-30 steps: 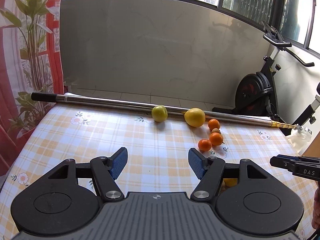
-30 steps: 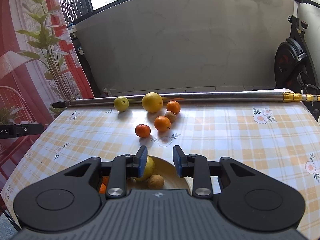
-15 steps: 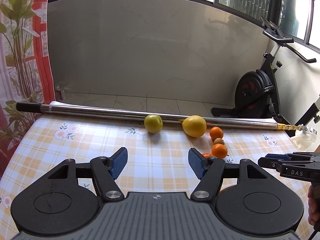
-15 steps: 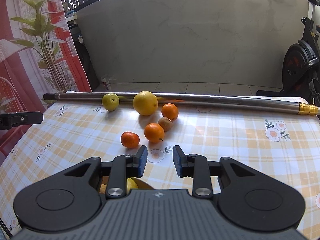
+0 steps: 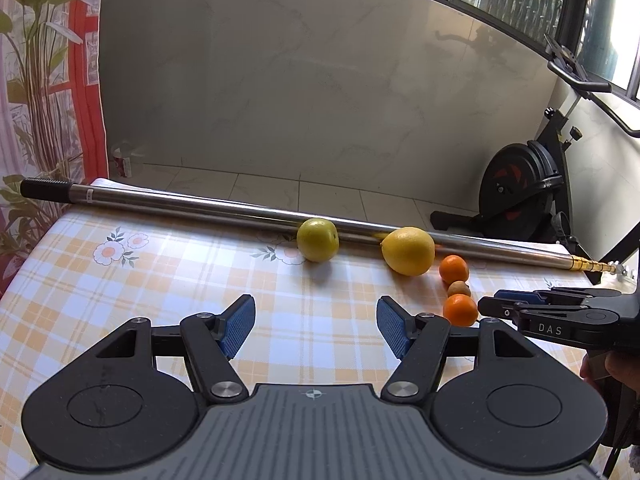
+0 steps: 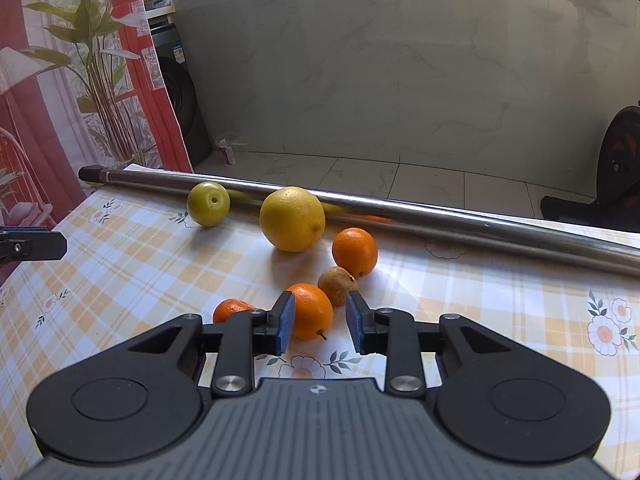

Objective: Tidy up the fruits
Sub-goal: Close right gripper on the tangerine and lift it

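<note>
A checked plastic cloth covers the counter point(image 6: 500, 308); a long steel pole point(image 6: 400, 208) lies along its far edge, touching a yellow grapefruit point(image 6: 292, 219) and green apple point(image 6: 208, 203). Nearer sit three glossy tangerines point(image 6: 310, 311) and a rough brown longan point(image 6: 337, 285). The left hand-held gripper point(image 5: 316, 325) gapes wide, empty; the right hand-held gripper point(image 6: 320, 322) stands narrow, gripping nothing

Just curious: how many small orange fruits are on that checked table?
3: one beside the big yellow fruit, one by the brown fruit, one half-hidden left; more may hide.

glossy metal pole point(image 5: 240, 210) on smooth checked tablecloth point(image 5: 160, 280).
</note>
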Demonstrator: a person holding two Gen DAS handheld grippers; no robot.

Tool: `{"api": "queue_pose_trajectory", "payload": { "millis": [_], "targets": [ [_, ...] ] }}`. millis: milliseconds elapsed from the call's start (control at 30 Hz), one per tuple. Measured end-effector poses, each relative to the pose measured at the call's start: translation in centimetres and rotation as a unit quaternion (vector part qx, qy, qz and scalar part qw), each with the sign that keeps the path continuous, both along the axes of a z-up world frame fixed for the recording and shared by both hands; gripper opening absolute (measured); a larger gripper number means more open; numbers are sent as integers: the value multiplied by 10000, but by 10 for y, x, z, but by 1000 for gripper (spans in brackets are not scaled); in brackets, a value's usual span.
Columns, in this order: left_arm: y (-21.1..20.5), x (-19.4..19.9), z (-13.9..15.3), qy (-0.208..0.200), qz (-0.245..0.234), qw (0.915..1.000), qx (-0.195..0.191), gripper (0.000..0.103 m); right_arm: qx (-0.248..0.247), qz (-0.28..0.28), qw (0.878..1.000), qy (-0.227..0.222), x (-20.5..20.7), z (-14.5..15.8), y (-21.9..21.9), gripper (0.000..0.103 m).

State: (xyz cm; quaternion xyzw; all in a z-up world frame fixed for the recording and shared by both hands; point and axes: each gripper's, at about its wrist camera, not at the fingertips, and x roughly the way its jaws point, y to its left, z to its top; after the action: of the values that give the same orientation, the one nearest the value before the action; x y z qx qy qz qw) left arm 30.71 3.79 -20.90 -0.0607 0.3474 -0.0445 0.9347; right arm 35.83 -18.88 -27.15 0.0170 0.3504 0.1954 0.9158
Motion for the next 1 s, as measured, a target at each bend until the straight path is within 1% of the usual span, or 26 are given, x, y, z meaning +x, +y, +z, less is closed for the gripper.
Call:
{"api": "queue_pose_trajectory", "payload": {
  "millis": [100,133,200,367,467,600,833,900,1000],
  "targets": [
    [2,2,-3,29,-1,10000,0,70,-42,87,9999,29,7,-5,7,32],
    [3,2,-5,45,1,10000,2,70,-40,106,9999,38,9,-6,9,36],
    [4,3,-6,76,7,10000,4,70,-28,154,9999,52,13,-8,12,37],
    [5,3,-8,116,11,9999,2,70,-60,264,9995,150,18,-11,20,38],
    [5,3,-8,117,-1,9999,5,70,-81,223,9996,166,19,-12,23,40],
    [3,3,-8,140,-6,9999,-20,70,-61,148,9995,257,20,-15,21,40],
    [0,5,-10,173,-58,9998,-24,70,166,34,9989,446,18,-23,11,40],
    [-2,5,-11,193,-80,9998,-46,70,248,9,9987,455,16,-23,8,39],
    [-6,6,-13,226,-117,9997,-21,70,315,18,9989,339,11,-20,4,38]
  ]
}}
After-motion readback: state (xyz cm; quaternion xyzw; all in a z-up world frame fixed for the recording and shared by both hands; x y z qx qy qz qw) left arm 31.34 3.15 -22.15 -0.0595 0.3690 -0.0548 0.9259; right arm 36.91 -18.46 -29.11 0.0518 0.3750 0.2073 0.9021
